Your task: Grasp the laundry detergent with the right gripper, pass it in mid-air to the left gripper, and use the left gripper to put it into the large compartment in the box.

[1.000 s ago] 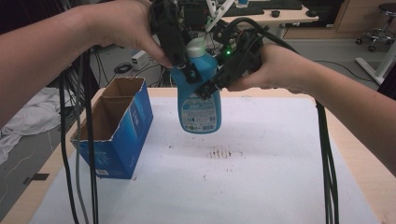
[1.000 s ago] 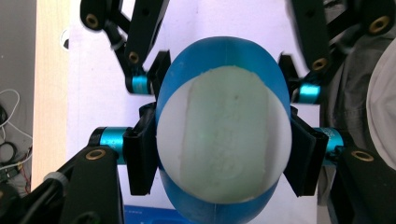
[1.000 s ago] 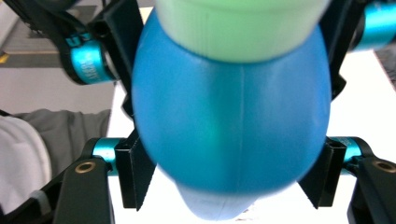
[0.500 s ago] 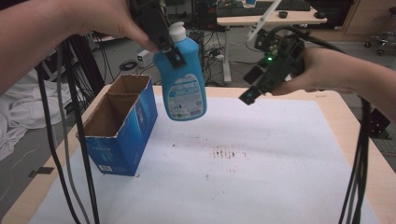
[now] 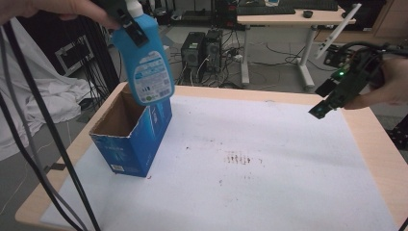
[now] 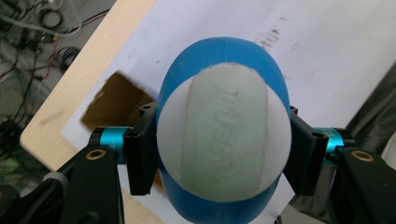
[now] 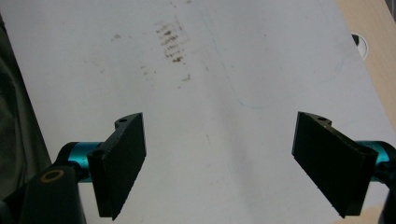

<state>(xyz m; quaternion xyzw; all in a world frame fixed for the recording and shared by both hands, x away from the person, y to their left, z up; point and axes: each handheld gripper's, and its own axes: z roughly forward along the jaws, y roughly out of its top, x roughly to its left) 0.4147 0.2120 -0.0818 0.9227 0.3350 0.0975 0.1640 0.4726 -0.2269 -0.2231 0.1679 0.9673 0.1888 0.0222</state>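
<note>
Your left gripper (image 5: pixel 126 20): fingers clamped on blue bottle (image 5: pixel 144 65) neck, bottle hanging above open box (image 5: pixel 132 130). Right gripper (image 5: pixel 332 98): fingers spread, empty, over tabletop (image 5: pixel 288 159). Remaining: lower bottle into box.

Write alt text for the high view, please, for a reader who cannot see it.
The left tool holds a blue bottle by its neck, above an open blue box at the table's left edge. The right tool, open and empty, hangs over the right side of the white mat.
</note>
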